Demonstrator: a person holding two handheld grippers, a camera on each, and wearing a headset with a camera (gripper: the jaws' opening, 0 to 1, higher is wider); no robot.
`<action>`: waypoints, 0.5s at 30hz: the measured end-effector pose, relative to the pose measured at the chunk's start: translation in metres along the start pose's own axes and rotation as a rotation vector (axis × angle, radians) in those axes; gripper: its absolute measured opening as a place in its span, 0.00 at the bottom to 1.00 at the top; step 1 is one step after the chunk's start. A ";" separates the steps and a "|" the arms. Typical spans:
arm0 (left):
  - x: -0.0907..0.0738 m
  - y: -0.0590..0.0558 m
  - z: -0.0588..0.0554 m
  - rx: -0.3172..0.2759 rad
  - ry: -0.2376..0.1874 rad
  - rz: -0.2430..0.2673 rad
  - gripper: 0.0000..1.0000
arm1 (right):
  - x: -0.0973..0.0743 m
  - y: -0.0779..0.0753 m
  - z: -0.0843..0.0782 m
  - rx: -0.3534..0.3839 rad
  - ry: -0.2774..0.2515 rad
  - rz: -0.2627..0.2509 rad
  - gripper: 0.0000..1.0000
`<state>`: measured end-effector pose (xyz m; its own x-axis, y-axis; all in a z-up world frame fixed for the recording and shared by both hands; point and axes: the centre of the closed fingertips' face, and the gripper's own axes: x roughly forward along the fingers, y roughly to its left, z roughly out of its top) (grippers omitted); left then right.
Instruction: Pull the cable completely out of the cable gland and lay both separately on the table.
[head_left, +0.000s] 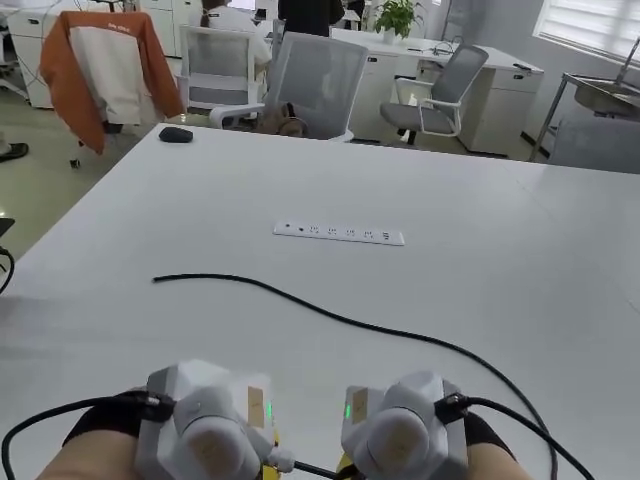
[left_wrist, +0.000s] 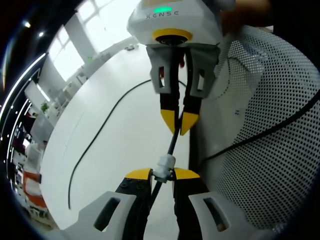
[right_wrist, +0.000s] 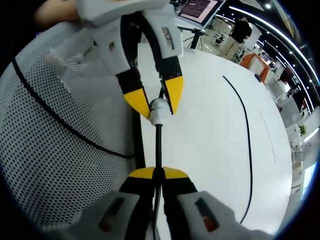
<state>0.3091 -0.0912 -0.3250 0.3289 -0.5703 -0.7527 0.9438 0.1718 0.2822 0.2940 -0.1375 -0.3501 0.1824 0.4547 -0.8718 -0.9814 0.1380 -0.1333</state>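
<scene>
A long black cable (head_left: 330, 315) lies in a curve across the white table (head_left: 500, 250). Its near end passes through a small white cable gland (left_wrist: 163, 169), which sits between the two grippers at the table's near edge. My left gripper (left_wrist: 161, 175) is shut on the gland (right_wrist: 159, 110). My right gripper (right_wrist: 157, 174) is shut on the cable (right_wrist: 158, 145) a short way from the gland, facing the left one. In the head view both gripper bodies sit side by side at the bottom, left gripper (head_left: 268, 462) and right gripper (head_left: 345, 464), with the gland (head_left: 283, 462) between them.
A white power strip (head_left: 338, 233) is set flat in the table's middle. A black mouse (head_left: 176, 134) rests at the far left corner. Office chairs (head_left: 315, 85) and one with an orange jacket (head_left: 95, 65) stand beyond the far edge. Black gripper leads trail at both sides.
</scene>
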 end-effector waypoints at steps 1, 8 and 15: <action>0.000 0.000 0.000 0.000 0.001 0.002 0.17 | 0.000 -0.001 -0.001 0.008 0.005 -0.002 0.02; 0.000 0.002 -0.001 -0.006 0.003 0.008 0.17 | 0.000 -0.004 -0.013 0.031 0.053 -0.018 0.02; -0.002 0.003 -0.001 -0.012 0.004 0.017 0.17 | -0.001 -0.011 -0.029 0.066 0.117 -0.047 0.03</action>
<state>0.3116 -0.0889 -0.3229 0.3446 -0.5637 -0.7506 0.9386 0.1905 0.2878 0.3035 -0.1645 -0.3614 0.2161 0.3407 -0.9150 -0.9652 0.2157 -0.1477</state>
